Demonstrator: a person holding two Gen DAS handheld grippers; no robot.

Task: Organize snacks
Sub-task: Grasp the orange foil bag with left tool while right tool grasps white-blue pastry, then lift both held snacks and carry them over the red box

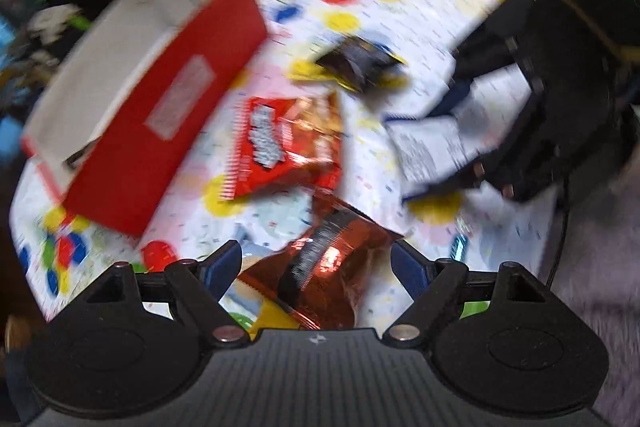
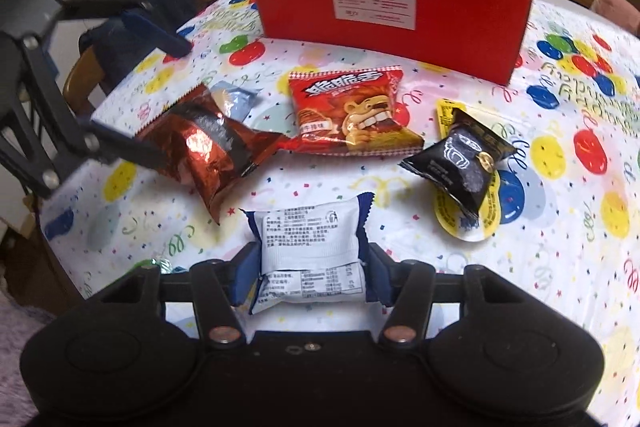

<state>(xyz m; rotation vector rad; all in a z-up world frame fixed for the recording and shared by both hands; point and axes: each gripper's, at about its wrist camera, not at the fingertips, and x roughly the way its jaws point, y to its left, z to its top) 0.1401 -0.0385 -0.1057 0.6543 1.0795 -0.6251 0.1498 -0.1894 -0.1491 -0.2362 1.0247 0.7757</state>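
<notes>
A red open box (image 2: 388,15) stands at the far side of the table; it also shows in the blurred left wrist view (image 1: 160,115). My right gripper (image 2: 306,277) is shut on a white snack packet with blue edges (image 2: 308,251), which also shows in the left wrist view (image 1: 440,143). My left gripper (image 1: 316,263) is open around a copper foil packet (image 1: 332,267) that lies on the table (image 2: 200,151). A red cartoon snack bag (image 2: 352,111) and a black packet (image 2: 460,155) lie between the grippers and the box.
The round table wears a white cloth with coloured balloons (image 2: 560,187). A yellow-rimmed cup lid (image 2: 472,223) lies under the black packet. Wooden chairs (image 2: 84,75) stand around the table. Cluttered shelves fill the background.
</notes>
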